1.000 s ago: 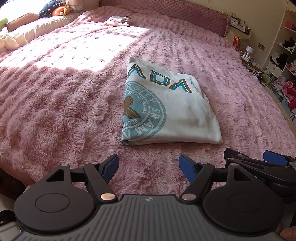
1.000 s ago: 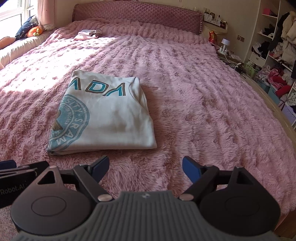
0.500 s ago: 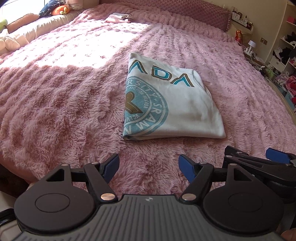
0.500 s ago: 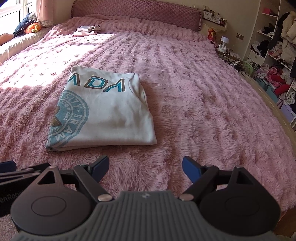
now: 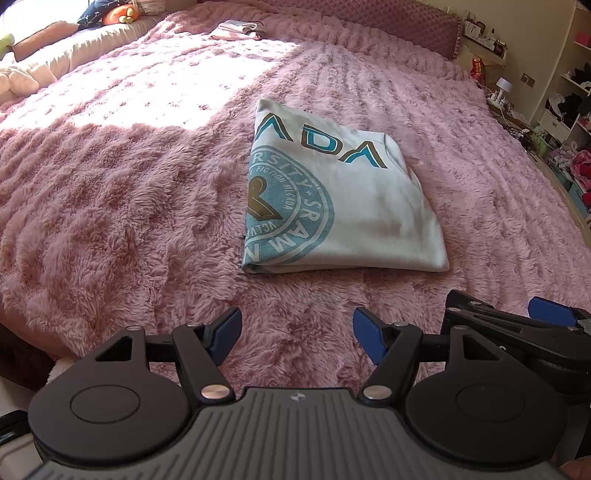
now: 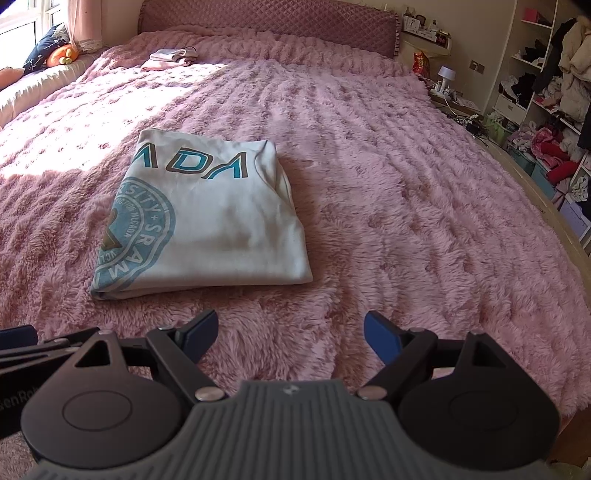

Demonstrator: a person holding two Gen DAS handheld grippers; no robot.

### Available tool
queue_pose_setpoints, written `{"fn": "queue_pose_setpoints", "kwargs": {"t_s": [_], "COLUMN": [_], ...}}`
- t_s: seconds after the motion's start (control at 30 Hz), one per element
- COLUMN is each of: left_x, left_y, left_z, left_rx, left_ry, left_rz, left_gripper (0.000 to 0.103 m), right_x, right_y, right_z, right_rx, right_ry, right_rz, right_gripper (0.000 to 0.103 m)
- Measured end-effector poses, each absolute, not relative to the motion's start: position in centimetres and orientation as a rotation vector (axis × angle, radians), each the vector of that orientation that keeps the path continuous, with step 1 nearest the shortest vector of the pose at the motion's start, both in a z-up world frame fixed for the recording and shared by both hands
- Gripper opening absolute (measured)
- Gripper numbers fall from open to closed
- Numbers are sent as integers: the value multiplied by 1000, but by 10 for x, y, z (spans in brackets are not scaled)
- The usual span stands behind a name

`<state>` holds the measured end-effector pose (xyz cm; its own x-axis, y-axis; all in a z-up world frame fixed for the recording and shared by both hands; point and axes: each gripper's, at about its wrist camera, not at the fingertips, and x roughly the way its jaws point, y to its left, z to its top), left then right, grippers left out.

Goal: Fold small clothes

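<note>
While the shirt (image 5: 343,206) lay folded into a flat rectangle near the middle of the blanket (image 5: 110,192), both grippers hung over the near edge of the bed, short of it and touching nothing. The left gripper (image 5: 295,334) had its jaws spread wide, though they had just been closing a little, with only pink pile between the blue pads (image 5: 225,330). Just to its right, the right gripper (image 6: 290,332) was likewise spread and empty. White cloth showed teal lettering and half of a round teal crest facing up, the folded edge toward the grippers. Far off by the headboard (image 6: 266,22) sat a small pile of pale clothes (image 6: 170,57). Shelves (image 6: 546,66) crowded with garments stood at the right.
</note>
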<state>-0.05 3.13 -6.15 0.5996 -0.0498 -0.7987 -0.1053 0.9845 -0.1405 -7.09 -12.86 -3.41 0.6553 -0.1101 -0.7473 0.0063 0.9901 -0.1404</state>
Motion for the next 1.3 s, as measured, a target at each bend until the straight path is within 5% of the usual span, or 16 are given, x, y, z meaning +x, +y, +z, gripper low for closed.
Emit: {"fn": "queue_pose_setpoints", "kwargs": {"t_s": [1.3], "left_x": [4], "left_y": [28], "left_z": [-65], "left_rx": [-164], "left_ry": [964], "left_rz": [45], "left_gripper": [78], "right_x": [-68], "right_y": [-130], "right_z": [-39], "right_rx": [-139], "right_ry": [873], "right_rz": [-68], "right_gripper": [82]}}
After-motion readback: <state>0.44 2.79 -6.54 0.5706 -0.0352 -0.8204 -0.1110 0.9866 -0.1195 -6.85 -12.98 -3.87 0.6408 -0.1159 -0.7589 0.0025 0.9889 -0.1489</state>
